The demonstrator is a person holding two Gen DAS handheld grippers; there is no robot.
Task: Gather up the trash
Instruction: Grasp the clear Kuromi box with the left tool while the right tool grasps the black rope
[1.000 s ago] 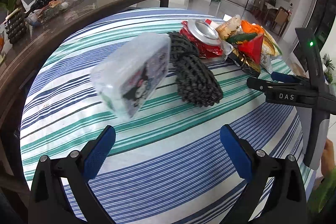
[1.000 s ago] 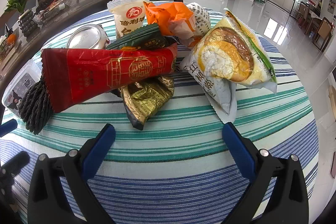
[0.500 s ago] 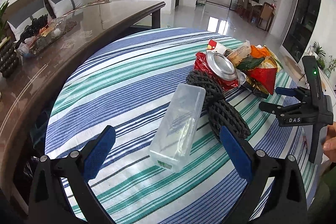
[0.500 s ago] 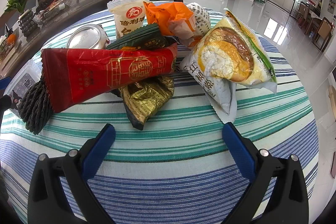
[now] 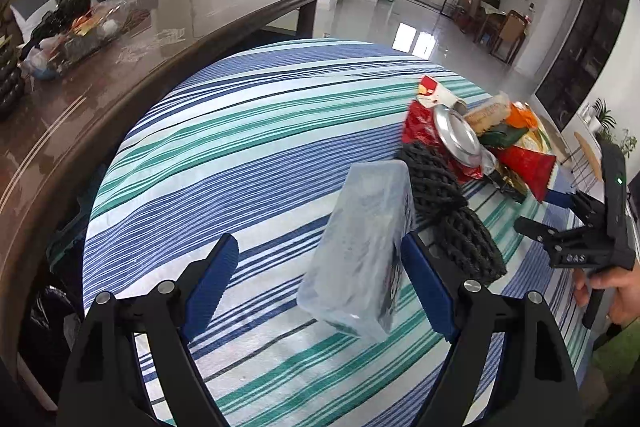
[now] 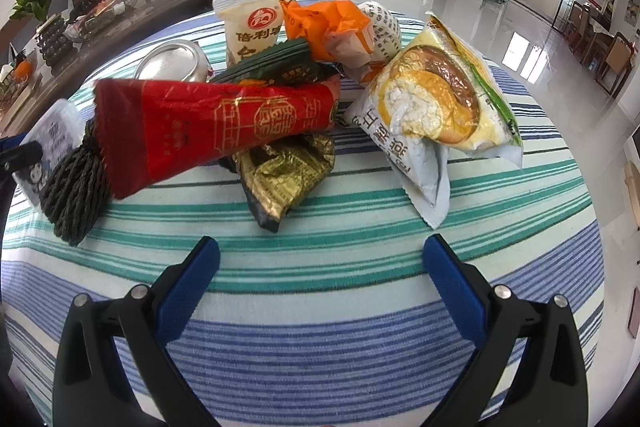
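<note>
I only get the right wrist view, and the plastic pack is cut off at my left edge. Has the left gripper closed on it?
Observer: No. The left gripper is open, and the clear plastic pack sits between its fingers, close against the right-hand one.
Operator: Anything crowding the pack?
Observer: The black mesh roll lies right beside its far edge.
Operator: How does my gripper look from there?
Observer: The right gripper is open, just short of the wrapper pile.
</note>
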